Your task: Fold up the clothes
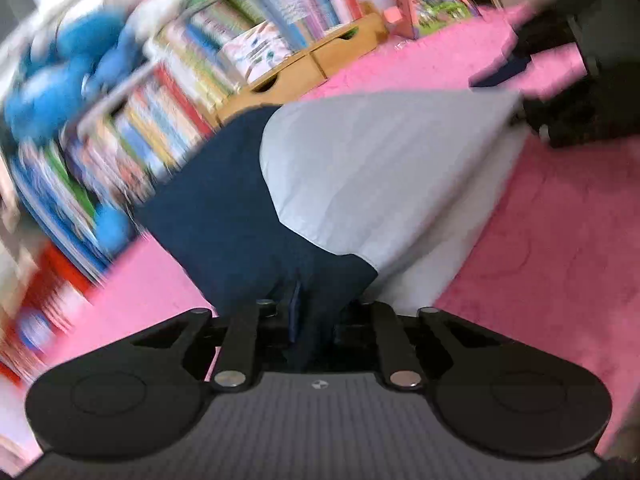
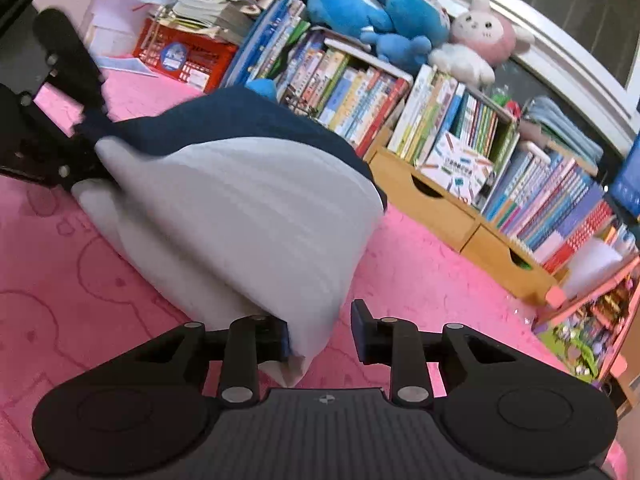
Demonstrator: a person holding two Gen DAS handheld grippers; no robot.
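Note:
A garment with a light grey body (image 1: 360, 168) and a navy part (image 1: 224, 216) hangs lifted over the pink blanket (image 1: 560, 248). My left gripper (image 1: 310, 312) is shut on the navy edge of it. In the right wrist view the same garment (image 2: 240, 208) stretches from my left gripper (image 2: 80, 120) at the far left to my right gripper (image 2: 320, 332). My right gripper's jaws stand apart, and the grey corner lies against the left finger (image 2: 276, 336). My right gripper also shows in the left wrist view (image 1: 560, 92), at the garment's far end.
A shelf of books (image 2: 400, 100) with wooden drawers (image 2: 440, 208) runs along the back. Blue and pink plush toys (image 2: 400, 20) sit on top. A red crate (image 2: 184, 56) with papers stands at the back left. The left wrist view is motion-blurred.

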